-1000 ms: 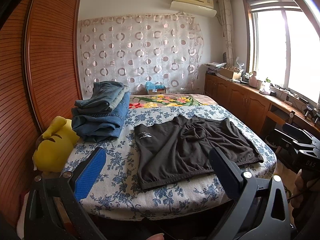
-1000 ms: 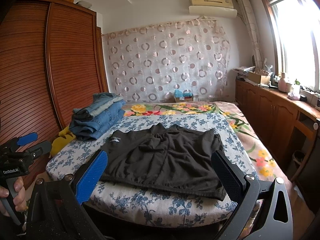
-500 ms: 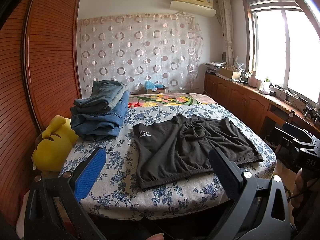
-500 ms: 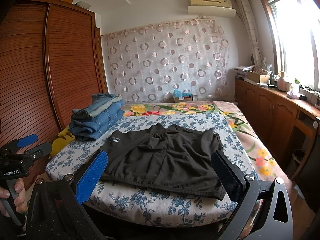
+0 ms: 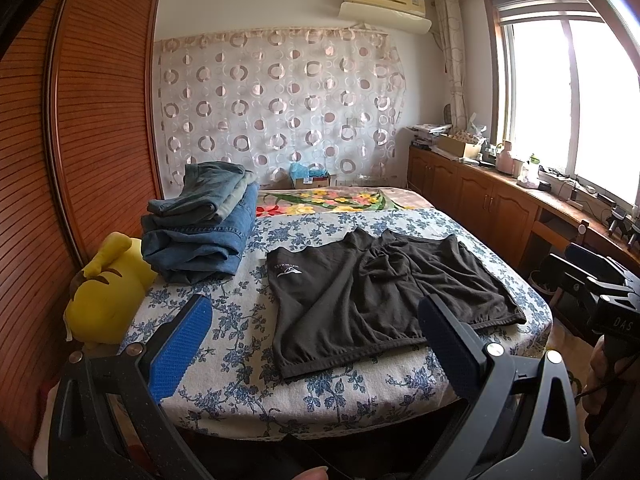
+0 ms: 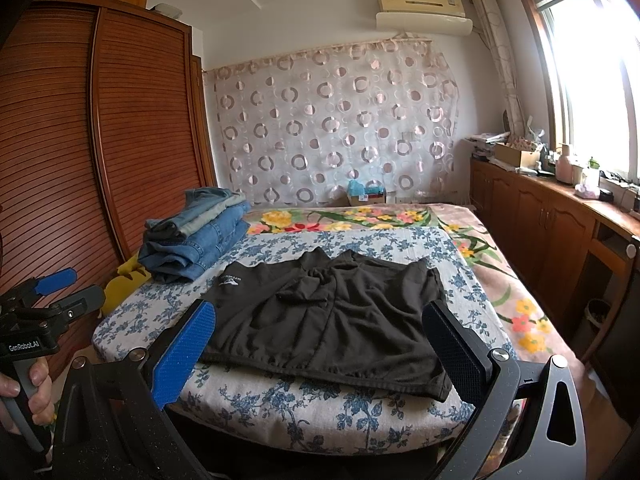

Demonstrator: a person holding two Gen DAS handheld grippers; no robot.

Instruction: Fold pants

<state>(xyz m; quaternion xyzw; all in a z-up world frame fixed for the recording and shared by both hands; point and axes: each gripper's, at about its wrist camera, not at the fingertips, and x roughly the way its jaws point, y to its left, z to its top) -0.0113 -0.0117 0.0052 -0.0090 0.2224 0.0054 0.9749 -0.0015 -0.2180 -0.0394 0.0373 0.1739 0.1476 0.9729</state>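
- The bed (image 5: 248, 344) has a blue flower sheet.
- Black pants (image 5: 380, 292) lie flat on it, near folded jeans (image 5: 204, 236).
- Left gripper (image 5: 316, 344) and right gripper (image 6: 320, 344): fingers wide, holding nothing.

Black shorts (image 5: 380, 292) with a small white logo lie on a white bedsheet (image 5: 240, 340) patterned with blue flowers; blue jeans (image 5: 200, 236), yellow plush toy (image 5: 104, 296), circle-patterned curtain (image 5: 280, 104)

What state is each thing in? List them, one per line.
Black shorts: spread flat on the bed, unfolded, not gripped.
Jeans stack: folded, piled at the bed's left side.
Yellow plush toy: lying beside the bed's edge.
Left gripper: open, empty.
Right gripper: open, empty.
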